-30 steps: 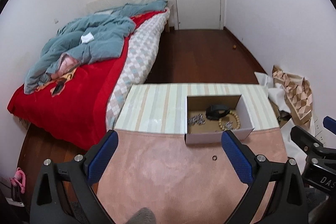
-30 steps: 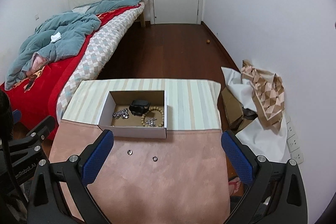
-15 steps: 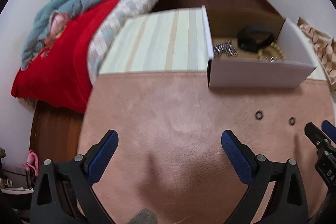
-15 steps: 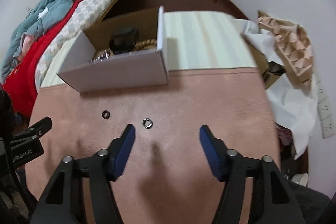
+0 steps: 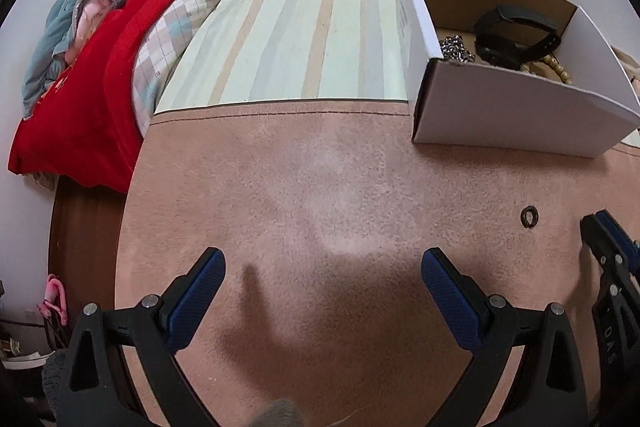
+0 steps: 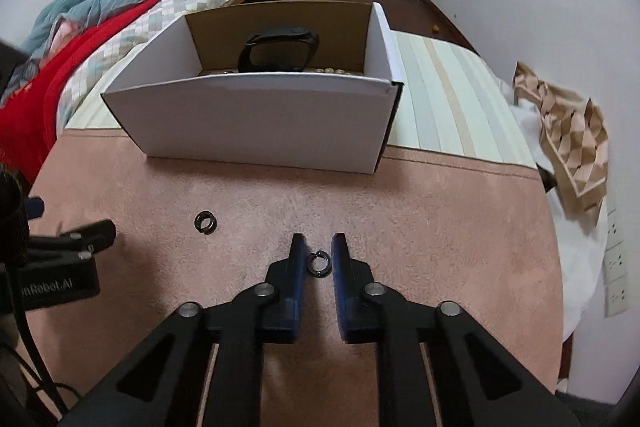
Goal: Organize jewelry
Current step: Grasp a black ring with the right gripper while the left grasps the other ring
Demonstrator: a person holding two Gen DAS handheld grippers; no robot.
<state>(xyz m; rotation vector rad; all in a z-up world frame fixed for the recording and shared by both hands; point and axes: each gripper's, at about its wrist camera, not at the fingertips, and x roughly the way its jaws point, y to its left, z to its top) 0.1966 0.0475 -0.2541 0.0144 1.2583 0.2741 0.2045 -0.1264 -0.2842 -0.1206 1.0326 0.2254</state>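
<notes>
**Closing on the nearer ring**

Narrowing around a small dark ring (image 6: 318, 263), the right gripper (image 6: 319, 247) has just been drawing its jaws in — the ring lies flat on the pink suede mat (image 6: 420, 227) between the two blue pads, which stand just beside it on either side; whether they press it yet cannot be told. It sits straight ahead along the fingers and slightly back from the tips, so the coming move likely turns only on finishing the squeeze and lifting.

A second ring (image 6: 205, 221) lies to the left on the same mat, nearer the left gripper (image 5: 322, 265), which hangs wide and empty over bare suede — that ring is off toward its right side, between the two tools.

Beyond both rings, at the mat's far edge where the striped cloth (image 6: 448, 99) begins, stands the open white box (image 6: 256, 123), holding a black band (image 6: 280, 47), a beaded bracelet and a chain. It is presumably where the rings go.
</notes>
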